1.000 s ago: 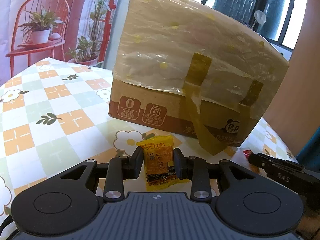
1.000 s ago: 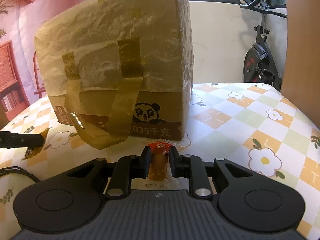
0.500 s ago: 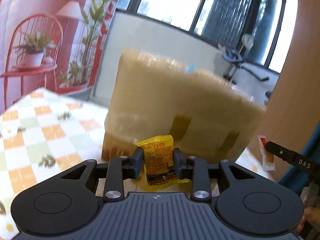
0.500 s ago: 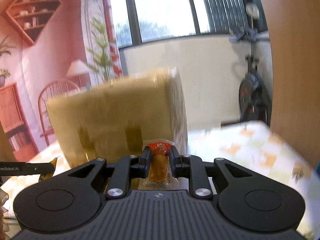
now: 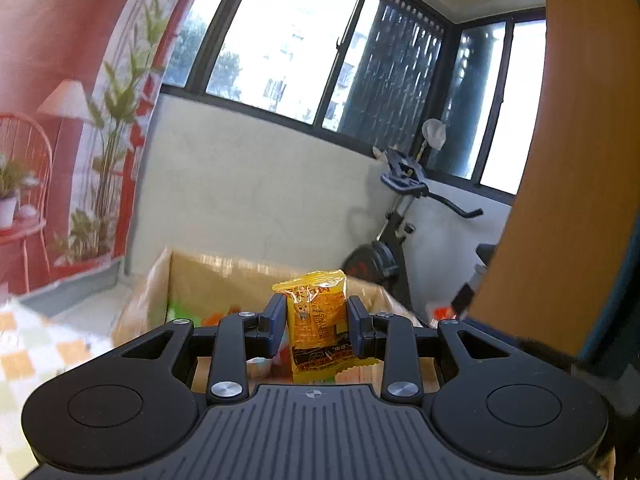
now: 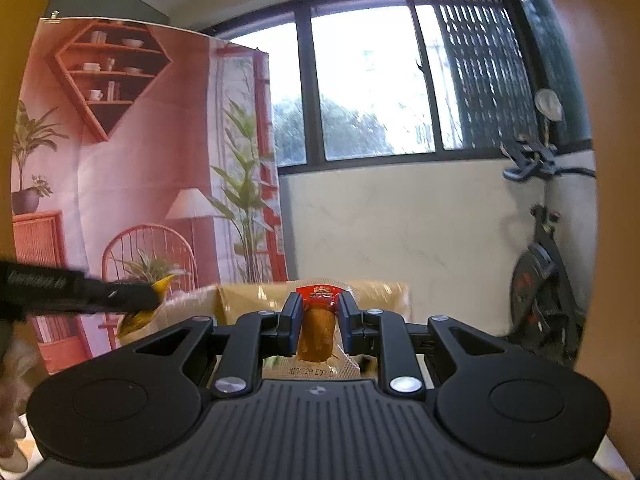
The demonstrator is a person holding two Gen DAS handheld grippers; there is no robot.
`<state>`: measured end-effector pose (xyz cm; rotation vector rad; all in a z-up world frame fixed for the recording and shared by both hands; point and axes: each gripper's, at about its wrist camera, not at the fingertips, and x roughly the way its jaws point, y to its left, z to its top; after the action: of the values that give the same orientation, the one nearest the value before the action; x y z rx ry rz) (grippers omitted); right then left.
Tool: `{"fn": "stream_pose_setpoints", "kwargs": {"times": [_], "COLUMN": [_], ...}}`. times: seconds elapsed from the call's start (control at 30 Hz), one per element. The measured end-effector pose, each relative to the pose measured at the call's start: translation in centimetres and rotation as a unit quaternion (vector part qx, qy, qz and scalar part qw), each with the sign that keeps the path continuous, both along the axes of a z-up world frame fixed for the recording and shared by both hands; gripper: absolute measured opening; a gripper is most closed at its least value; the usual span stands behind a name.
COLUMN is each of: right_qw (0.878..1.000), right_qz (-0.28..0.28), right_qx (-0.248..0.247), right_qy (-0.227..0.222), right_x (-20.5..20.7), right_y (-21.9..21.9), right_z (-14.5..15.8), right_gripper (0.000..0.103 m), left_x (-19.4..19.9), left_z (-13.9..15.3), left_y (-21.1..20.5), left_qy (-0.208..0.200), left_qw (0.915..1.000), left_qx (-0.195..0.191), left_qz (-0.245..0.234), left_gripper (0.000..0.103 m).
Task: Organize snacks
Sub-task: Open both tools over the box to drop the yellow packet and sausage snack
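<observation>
My left gripper (image 5: pixel 316 322) pinches a yellow snack packet (image 5: pixel 318 312) at lower centre, above the open cardboard box (image 5: pixel 208 276); my right gripper (image 6: pixel 319 318) clamps a red-topped sausage pack (image 6: pixel 318 326).

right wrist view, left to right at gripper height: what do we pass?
Left gripper pinching the yellow snack packet → cardboard box → right gripper shut on the red-topped sausage snack → exercise bike against the wall.
</observation>
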<state>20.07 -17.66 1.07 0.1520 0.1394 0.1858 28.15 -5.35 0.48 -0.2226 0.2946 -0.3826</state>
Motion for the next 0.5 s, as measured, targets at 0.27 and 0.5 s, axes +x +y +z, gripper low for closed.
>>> {"fn": "stream_pose_setpoints", "kwargs": {"times": [0.27, 0.5], "right_qw": [0.998, 0.995], "right_qz": [0.013, 0.006], "right_qx": [0.055, 0.063], "right_qy": [0.034, 0.072], "right_x": [6.1, 7.7], "right_y": [-0.4, -0.8], "right_z": [-0.8, -1.5], "right_gripper": [0.021, 0.042], "left_x": [5.9, 5.4], "left_z": [-0.9, -1.3], "left_y": [-3.0, -2.4], "left_qy": [0.041, 0.035], "left_qw": [0.9984, 0.9926], "left_qx": [0.034, 0.116], "left_qz": [-0.018, -0.002], "left_gripper": [0.035, 0.072]}}
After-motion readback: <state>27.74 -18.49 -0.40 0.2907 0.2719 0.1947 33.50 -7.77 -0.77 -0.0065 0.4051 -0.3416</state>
